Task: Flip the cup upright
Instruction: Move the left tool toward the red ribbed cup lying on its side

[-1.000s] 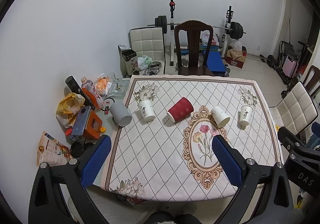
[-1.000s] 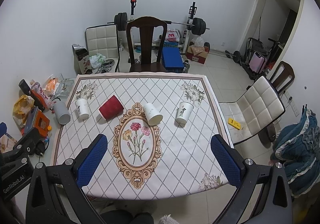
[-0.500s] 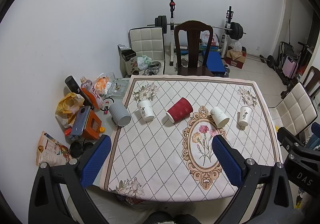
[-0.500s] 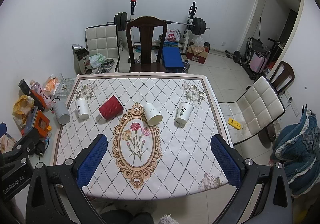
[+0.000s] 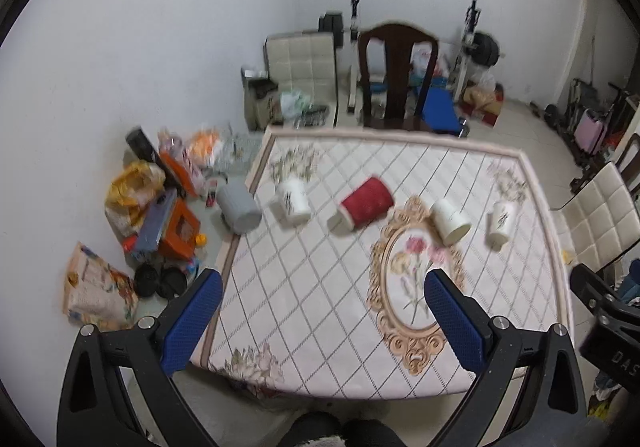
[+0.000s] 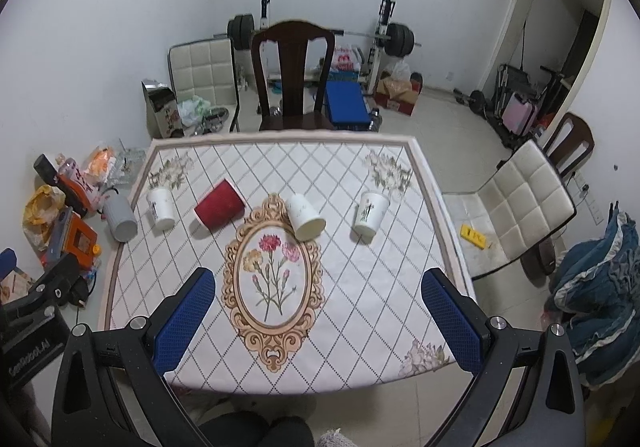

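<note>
Left wrist view: my left gripper (image 5: 320, 311) is held high above the near edge of the square table with the diamond-patterned floral cloth (image 5: 320, 327), its blue-padded fingers (image 5: 192, 321) spread wide with nothing between them; the picture is blurred, which I take as a sign of motion. Well ahead of it lie the task's things: a red ribbed paper cup (image 5: 366, 203) on its side, mouth toward me, and a plain white paper cup (image 5: 450, 221) likewise tipped over at the top of the gold oval medallion (image 5: 408, 279). Two printed white paper cups (image 5: 294, 197) stand at either end of the row; whether their mouths are up or down I cannot tell. I judge this to be the approach step: no cup has been touched, and the next move calls for lowering toward a fallen cup and aligning the fingers across its wall. Right wrist view: my right gripper (image 6: 318, 321) is also raised over the near edge, blue pads (image 6: 450, 321) wide apart and unloaded, pointing toward the medallion and the plain white cup (image 6: 306, 217); the red cup (image 6: 219, 209) lies further left. A dark wooden chair (image 6: 292, 75) stands behind the table.
</note>
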